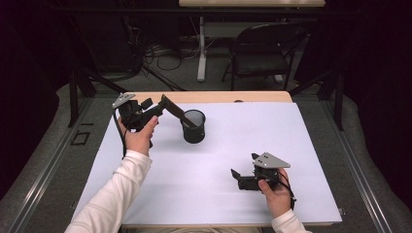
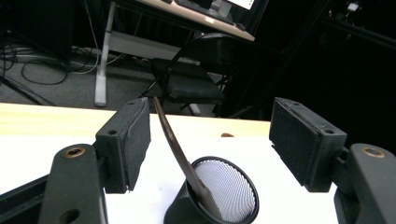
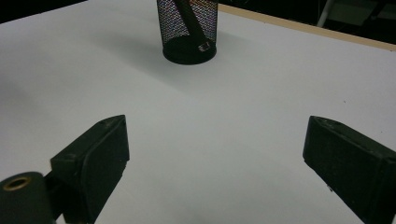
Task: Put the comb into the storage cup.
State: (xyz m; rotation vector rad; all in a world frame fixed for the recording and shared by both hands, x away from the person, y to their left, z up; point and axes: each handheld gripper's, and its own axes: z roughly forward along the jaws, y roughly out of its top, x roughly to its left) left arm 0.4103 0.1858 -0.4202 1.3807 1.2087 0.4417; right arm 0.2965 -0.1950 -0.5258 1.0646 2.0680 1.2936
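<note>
A white sheet covers the wooden surface (image 1: 214, 97). A black mesh cup (image 1: 193, 126) stands on it, a dark flat strip (image 1: 176, 110) leaning inside. The left tool (image 1: 163, 104) is spread beside the strip; the right tool (image 1: 238, 174) is spread, well apart. A folding chair (image 1: 262, 51) stands beyond.

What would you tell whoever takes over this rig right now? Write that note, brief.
Left claw: open, jaws on either side of the dark flat strip, pads apart from it.
Right claw: open, empty, low over the white sheet.
Mesh cup: upright on the sheet, the strip leaning in it with its top sticking out.
Done: strip is in the cup.
Left: probably just draw the left claw clear.
</note>
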